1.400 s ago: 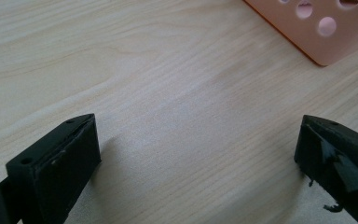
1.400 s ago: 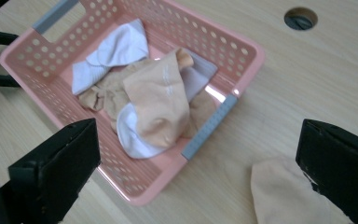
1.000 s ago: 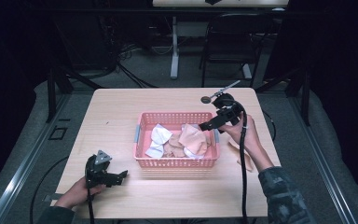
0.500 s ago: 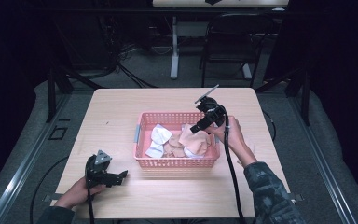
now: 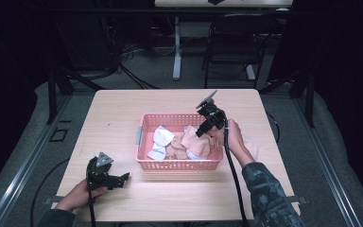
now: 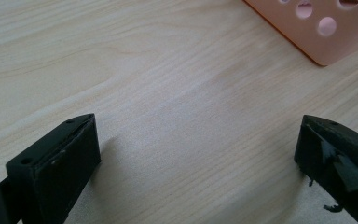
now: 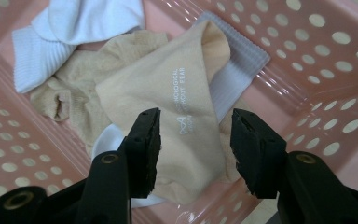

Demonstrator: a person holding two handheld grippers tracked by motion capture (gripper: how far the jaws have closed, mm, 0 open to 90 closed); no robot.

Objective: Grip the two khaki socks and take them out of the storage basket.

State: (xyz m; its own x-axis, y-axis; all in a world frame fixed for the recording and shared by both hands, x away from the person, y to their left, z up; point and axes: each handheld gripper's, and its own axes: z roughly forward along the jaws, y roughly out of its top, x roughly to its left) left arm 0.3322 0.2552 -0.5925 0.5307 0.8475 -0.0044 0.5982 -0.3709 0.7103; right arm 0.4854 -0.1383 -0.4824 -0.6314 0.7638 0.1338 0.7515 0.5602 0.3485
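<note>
Beige sock (image 7: 186, 116) between closing jaws, pink basket (image 7: 307, 60)

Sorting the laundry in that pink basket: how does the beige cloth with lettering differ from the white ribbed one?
The beige cloth is smooth with white printed lettering; the white ribbed cloth is ridged and bears no lettering that I can see. The beige cloth lies spread on top of the pile, between the right gripper's jaws; the white ribbed cloth lies bunched at the far corner. Both lie in the basket.

Perforated pink plastic basket (image 7: 307, 60), soft, probably knit beige sock (image 7: 186, 116), matt pale wood-grain table (image 6: 168, 93)
</note>
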